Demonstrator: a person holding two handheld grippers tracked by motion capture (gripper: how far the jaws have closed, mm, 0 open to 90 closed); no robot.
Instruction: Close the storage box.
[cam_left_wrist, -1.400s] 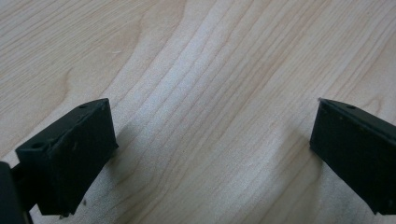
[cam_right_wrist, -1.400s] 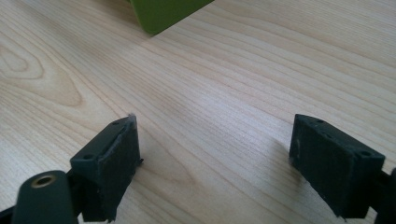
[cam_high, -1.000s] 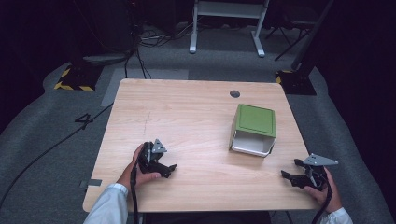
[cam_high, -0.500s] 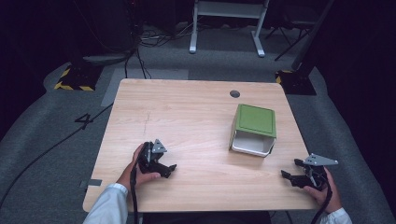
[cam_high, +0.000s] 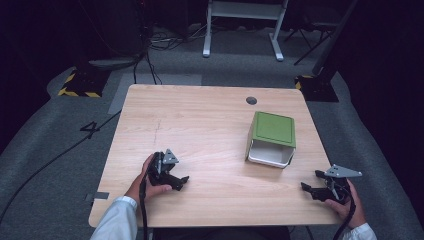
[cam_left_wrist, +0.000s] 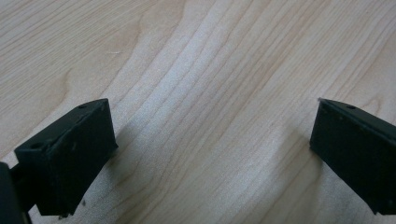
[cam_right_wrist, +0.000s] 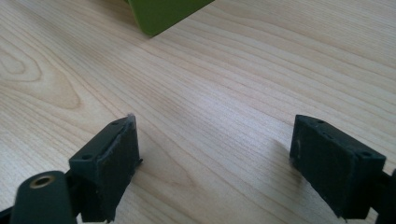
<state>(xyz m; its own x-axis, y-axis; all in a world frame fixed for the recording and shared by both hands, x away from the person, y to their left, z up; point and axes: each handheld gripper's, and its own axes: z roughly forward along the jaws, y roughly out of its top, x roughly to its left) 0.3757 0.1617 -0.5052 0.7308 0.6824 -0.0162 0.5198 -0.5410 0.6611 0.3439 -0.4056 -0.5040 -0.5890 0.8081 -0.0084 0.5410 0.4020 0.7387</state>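
Hand-held gripper (cam_left_wrist: 212, 154): two black jaws, set wide apart, nothing between them.
Table (cam_left_wrist: 219, 70): pale wood, grain running diagonally, lying close beneath the jaws; jaw shadows fall on it.

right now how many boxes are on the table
1: a green-topped box on the table's right side, ahead of the right gripper. Nothing looks hidden.

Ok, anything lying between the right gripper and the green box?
No. In the high view only bare table separates the right gripper from the green box; the right gripper view shows bare wood too.
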